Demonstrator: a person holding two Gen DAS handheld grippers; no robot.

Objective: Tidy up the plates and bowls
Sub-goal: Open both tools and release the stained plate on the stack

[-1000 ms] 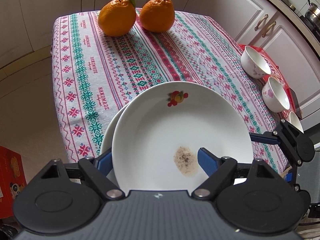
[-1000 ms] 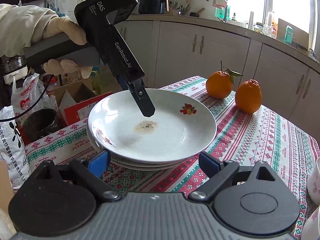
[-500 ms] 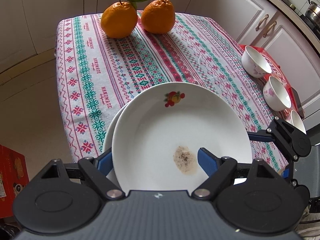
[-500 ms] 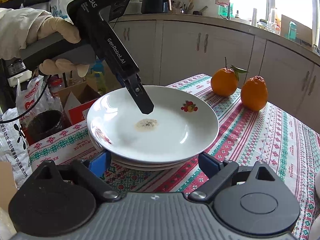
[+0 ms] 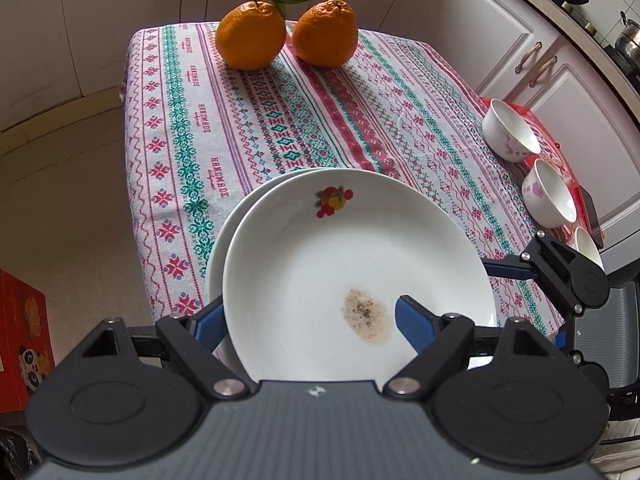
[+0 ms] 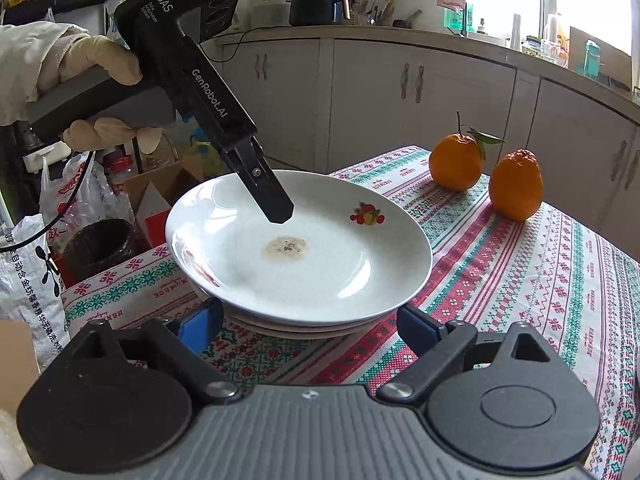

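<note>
1. The left gripper (image 5: 308, 316) straddles the near rim of the top plate (image 5: 352, 264): one blue pad sits under the rim, the other inside the dish beside a brown stain (image 5: 366, 316). Whether the pads press on the plate cannot be told from this view.
2. Only the right wrist view shows the top plate tilted, its hand side raised off the plates (image 6: 296, 326) beneath, with a gloved hand (image 6: 100, 92) on the left gripper's handle.
3. The right gripper (image 6: 308, 320) hangs with jaws well apart and nothing between them, just short of the stack's near edge.
4. The stack sits at the near edge of the patterned tablecloth (image 5: 256, 120).
5. Only the left wrist view shows three small bowls (image 5: 510, 136) in a row along the cloth's right side.
6. Two oranges (image 5: 250, 36) stand just beside each other at the far end, one with a leaf.
</note>
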